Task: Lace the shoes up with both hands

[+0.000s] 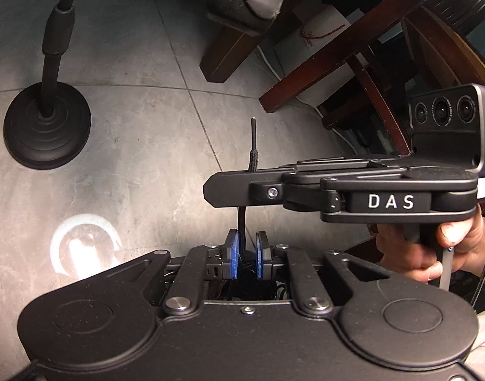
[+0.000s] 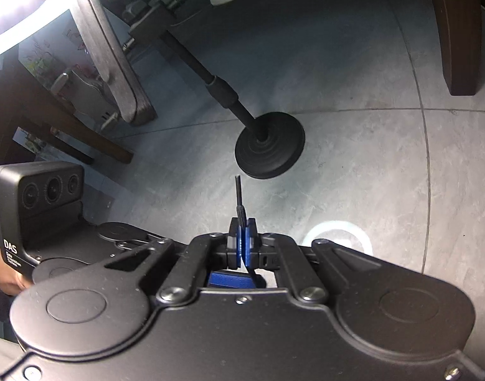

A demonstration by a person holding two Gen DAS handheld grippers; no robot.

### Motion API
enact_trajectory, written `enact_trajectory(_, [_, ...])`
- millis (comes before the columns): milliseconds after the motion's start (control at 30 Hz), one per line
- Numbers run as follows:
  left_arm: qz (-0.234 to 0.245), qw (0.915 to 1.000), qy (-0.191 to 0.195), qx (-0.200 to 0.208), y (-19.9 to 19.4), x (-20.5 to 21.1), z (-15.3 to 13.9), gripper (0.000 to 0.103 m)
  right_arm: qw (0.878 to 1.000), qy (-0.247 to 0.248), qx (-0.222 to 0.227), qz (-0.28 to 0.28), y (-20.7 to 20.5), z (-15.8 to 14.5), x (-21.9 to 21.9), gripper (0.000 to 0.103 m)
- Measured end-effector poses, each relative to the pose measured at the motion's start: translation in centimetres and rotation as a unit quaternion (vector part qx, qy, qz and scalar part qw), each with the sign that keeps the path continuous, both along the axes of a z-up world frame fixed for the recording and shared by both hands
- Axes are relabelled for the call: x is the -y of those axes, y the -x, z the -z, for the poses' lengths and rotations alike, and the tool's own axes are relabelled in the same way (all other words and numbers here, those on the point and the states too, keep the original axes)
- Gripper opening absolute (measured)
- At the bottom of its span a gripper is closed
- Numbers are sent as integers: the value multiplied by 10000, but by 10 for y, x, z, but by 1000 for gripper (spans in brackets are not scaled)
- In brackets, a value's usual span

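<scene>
Lace runs near-to-far, tip pointing away. Right gripper is clamped on it near the tip; left gripper, just nearer, stands slightly parted around it. Shoe unseen.

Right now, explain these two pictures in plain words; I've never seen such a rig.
A person holds two black grippers, each with a fisheye camera looking along its blue-padded fingers. Picture one is from the left gripper, picture two from the right gripper. Below is a grey tiled floor with a black round-based stand. The right gripper is shut on a thin black shoelace near its stiff tip; the lace runs on between the left gripper's parted pads. A hand grips the right gripper's handle. No shoe shows.
</scene>
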State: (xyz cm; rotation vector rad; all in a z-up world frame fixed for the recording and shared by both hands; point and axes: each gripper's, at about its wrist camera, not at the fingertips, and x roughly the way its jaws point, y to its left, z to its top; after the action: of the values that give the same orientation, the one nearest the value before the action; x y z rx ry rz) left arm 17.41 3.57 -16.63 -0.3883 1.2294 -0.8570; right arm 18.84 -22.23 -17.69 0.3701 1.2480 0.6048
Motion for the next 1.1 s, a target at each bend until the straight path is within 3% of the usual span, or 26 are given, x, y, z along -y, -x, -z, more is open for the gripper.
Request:
enact_trajectory(233, [-65,9979,173,622,4,-9,-17,3,9997,-197,99,132,1,-11,6,3])
enact_trajectory(333, [-268,9974,138,650,4,-17,-19,3,9996,-215,117,168,2,-13,6,6])
enact_trajectory(467, [-383,9969,131,677,2,-20,-22,3,9993,-178,275,190,3,-16,9,25])
enact_trajectory(667, [-505,9965,216,624,0,-19,-25,3,9984,-52,539,166,6,-23,16,34])
enact_trajectory(767, [-815,9944,330,578,-6,-28,-26,3,9978,220,622,78,13,-25,23,36])
enact_trajectory(933, [-1093,9909,168,768,-19,-40,-33,3,9962,664,260,-509,38,-14,34,36])
enact_trajectory(1100, [-1104,9875,-314,1079,-20,-51,-39,3,9735,1038,341,-2011,85,-17,20,35])
